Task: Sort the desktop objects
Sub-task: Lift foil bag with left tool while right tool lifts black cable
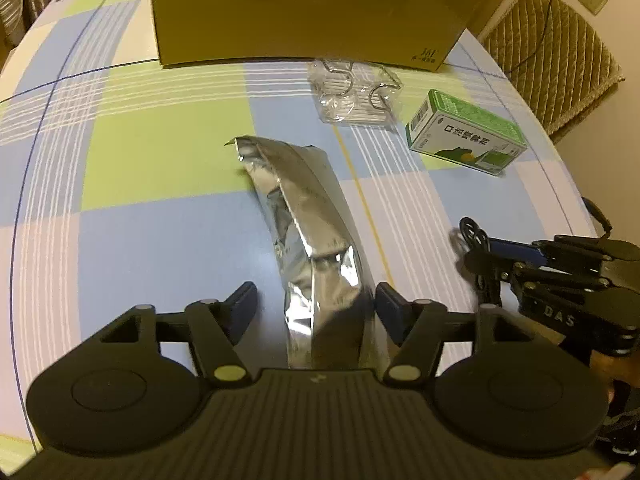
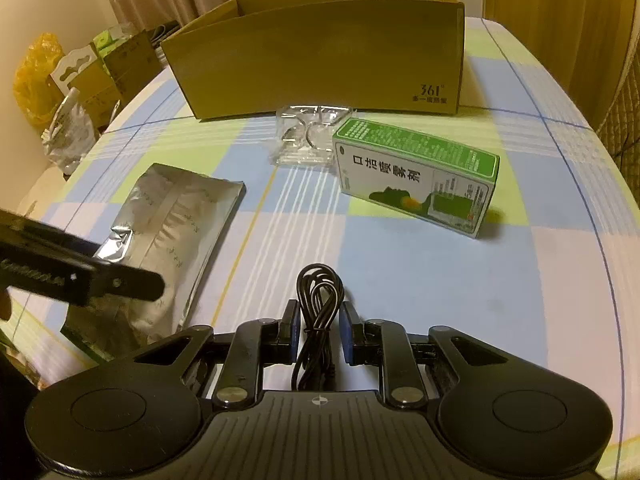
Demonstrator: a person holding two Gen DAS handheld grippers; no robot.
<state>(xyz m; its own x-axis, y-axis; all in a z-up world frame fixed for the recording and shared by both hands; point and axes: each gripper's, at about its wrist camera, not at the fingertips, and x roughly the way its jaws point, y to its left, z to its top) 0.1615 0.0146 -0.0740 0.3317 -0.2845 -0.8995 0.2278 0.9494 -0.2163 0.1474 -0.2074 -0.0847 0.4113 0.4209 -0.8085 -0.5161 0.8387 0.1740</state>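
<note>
A silver foil pouch [image 1: 304,220] lies lengthwise on the checked tablecloth [image 1: 160,240], its near end between the jaws of my left gripper [image 1: 316,298]. The left pad stands clear of the foil and the right pad is at its edge, so the gripper is open. In the right wrist view the pouch [image 2: 180,216] lies at the left with the left gripper's finger [image 2: 124,282] over its near end. My right gripper [image 2: 320,322] is shut on a coiled black cable [image 2: 320,300]. From the left wrist view the right gripper [image 1: 492,268] shows at the right edge, cable loops [image 1: 472,236] sticking out.
An open cardboard box [image 2: 320,60] stands at the table's far side. In front of it lie a clear plastic packet with metal rings [image 2: 308,136] and a green-and-white medicine box [image 2: 416,176]. Bags and cartons [image 2: 80,80] crowd the floor beyond the left edge. A padded chair [image 1: 552,60] stands right.
</note>
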